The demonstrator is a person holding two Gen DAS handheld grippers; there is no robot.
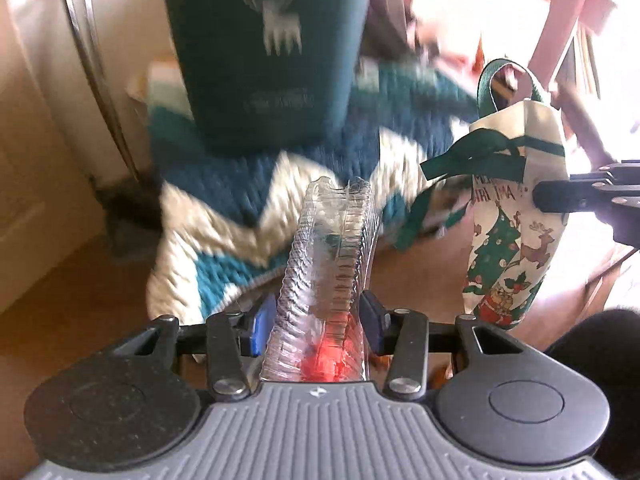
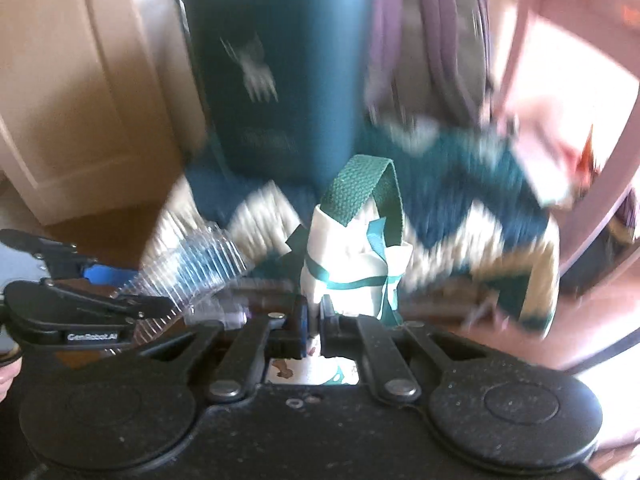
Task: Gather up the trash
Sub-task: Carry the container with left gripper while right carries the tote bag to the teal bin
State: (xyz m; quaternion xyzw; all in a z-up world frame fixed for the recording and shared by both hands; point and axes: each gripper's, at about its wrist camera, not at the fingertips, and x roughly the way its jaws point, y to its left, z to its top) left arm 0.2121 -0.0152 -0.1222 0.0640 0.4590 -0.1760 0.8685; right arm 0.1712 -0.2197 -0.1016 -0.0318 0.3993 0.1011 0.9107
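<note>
Left gripper [image 1: 320,320]: jaws pinch a clear ribbed plastic container [image 1: 332,256], which juts forward between them. Right gripper [image 2: 314,320]: jaws pressed together on the white Christmas bag [image 2: 352,264], which hangs clear of the floor.

A plastic container [image 1: 332,264] sits between the left jaws; a gift bag [image 2: 352,256] between the right jaws, rug [image 1: 224,208] beyond.

Clear ribbed plastic container [image 1: 328,264], glossy, between the left gripper's [image 1: 320,322] matt black arms. Cloth gift bag [image 2: 352,264], printed, matt, with woven green webbing handle [image 2: 360,192], pinched in the right gripper [image 2: 314,322]. Beyond both: chunky knitted blanket [image 1: 224,216], rough; smooth dark teal bin [image 1: 264,48].
</note>
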